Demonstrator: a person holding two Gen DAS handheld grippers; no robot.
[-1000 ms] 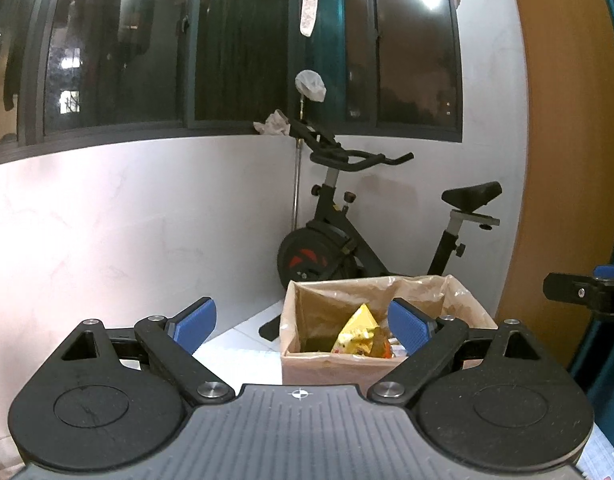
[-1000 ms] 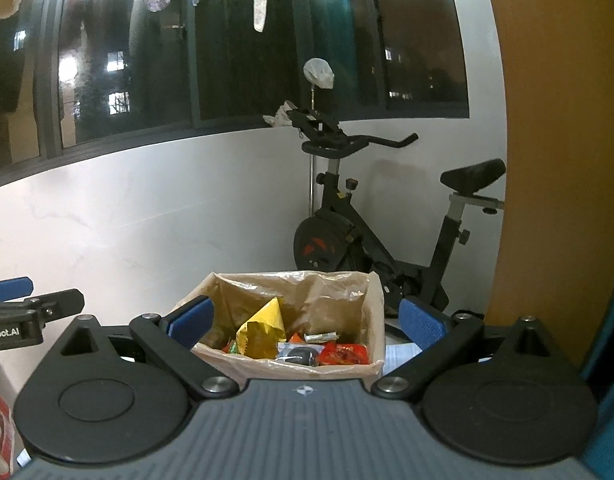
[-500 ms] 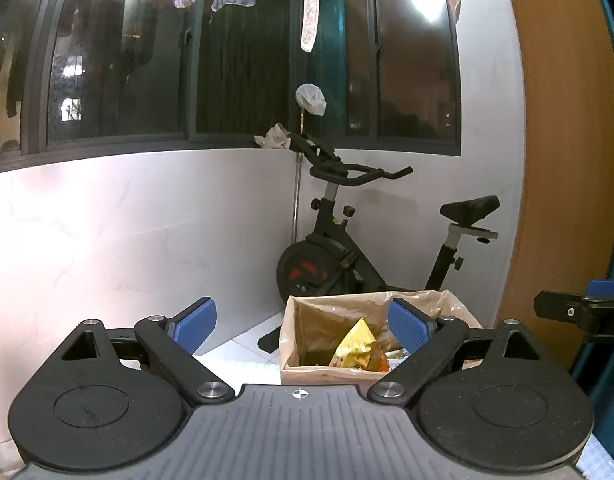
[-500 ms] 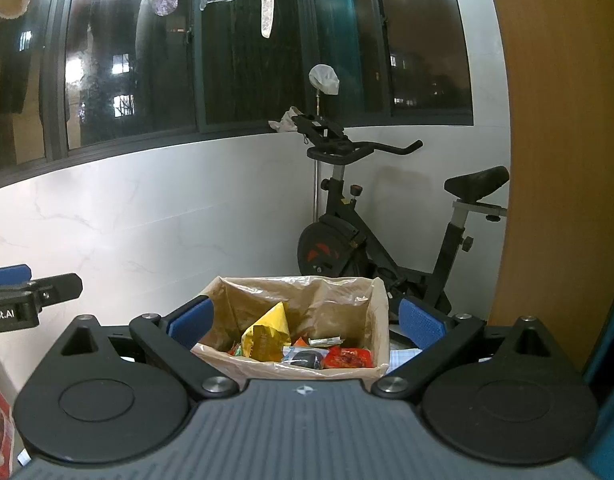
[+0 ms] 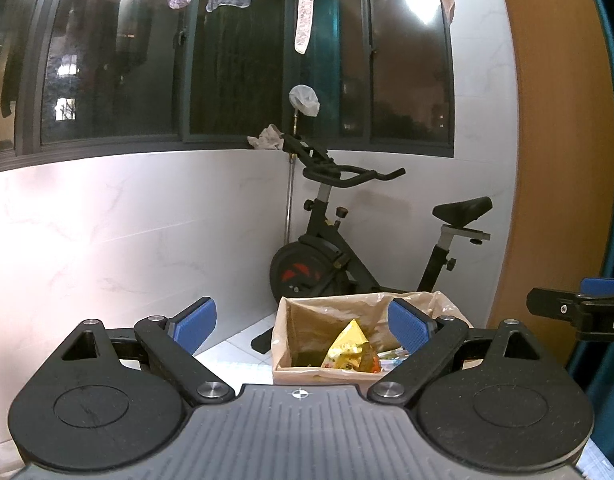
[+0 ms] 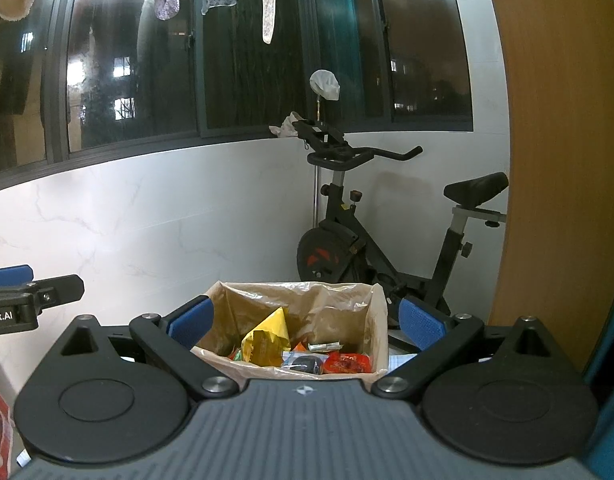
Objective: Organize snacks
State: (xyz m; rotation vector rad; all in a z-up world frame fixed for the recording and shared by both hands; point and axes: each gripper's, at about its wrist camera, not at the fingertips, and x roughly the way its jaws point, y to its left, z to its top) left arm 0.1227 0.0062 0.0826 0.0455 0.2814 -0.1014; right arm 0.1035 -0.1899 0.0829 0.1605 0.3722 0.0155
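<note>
A cardboard box (image 5: 285, 360) lined with a plastic bag stands ahead and below. It holds snacks: a yellow packet (image 5: 349, 346), also shown in the right wrist view (image 6: 267, 340), a red packet (image 6: 349, 362) and a dark packet (image 6: 305, 362). The box (image 6: 381, 320) lies low between the blue pads in both views. My left gripper (image 5: 303, 322) is open and empty, raised above and short of the box. My right gripper (image 6: 305, 322) is open and empty, likewise raised. Each gripper's side shows at the edge of the other's view.
A black exercise bike (image 5: 347, 252) stands behind the box against a white marble wall (image 5: 127, 240). Dark windows with hanging laundry (image 6: 267, 8) are above. A wooden panel (image 6: 555, 160) rises at the right.
Both grippers have risen and tilted up, so the box has sunk lower in both views. Their jaws stay open.
</note>
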